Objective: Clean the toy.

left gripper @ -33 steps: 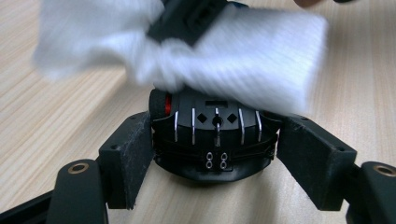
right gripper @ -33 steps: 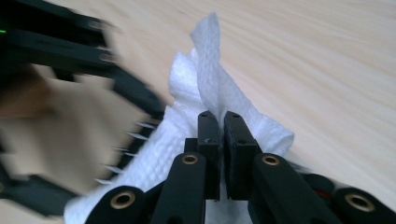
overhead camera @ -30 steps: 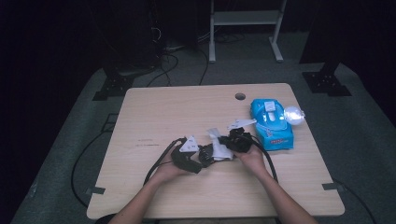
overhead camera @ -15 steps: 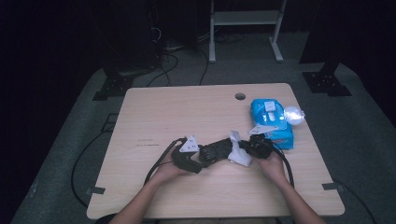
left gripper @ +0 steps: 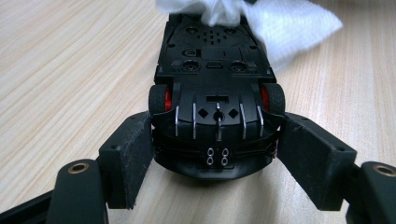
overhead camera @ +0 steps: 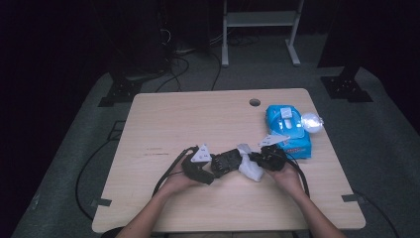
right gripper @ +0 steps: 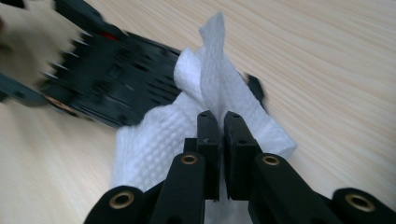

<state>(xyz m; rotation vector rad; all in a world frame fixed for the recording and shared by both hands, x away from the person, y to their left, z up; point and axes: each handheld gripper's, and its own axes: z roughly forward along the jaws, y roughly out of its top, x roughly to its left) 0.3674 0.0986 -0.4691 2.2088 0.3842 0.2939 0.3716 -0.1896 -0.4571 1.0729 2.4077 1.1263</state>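
Observation:
A black toy car [left gripper: 215,88] with red wheel hubs lies belly up, its tail clamped between the jaws of my left gripper [left gripper: 215,158], just above the table. In the high view the car [overhead camera: 227,162] sits at the near middle of the table, with my left gripper [overhead camera: 213,166] at its left end. My right gripper [right gripper: 223,126] is shut on a bunched white wipe [right gripper: 163,140] that rests against the car's far end [right gripper: 112,70]. From above, the wipe [overhead camera: 249,168] sits between the car and my right gripper [overhead camera: 253,159].
A blue pack of wipes [overhead camera: 287,130] lies at the table's right, just beyond my right hand, with a shiny round object [overhead camera: 311,121] beside it. A cable hole [overhead camera: 254,102] sits near the far edge. The wooden table [overhead camera: 188,119] is bare at the left and back.
My right gripper has carried the wipe to the right and a little nearer, along the car to its right end. The left gripper and car have stayed put.

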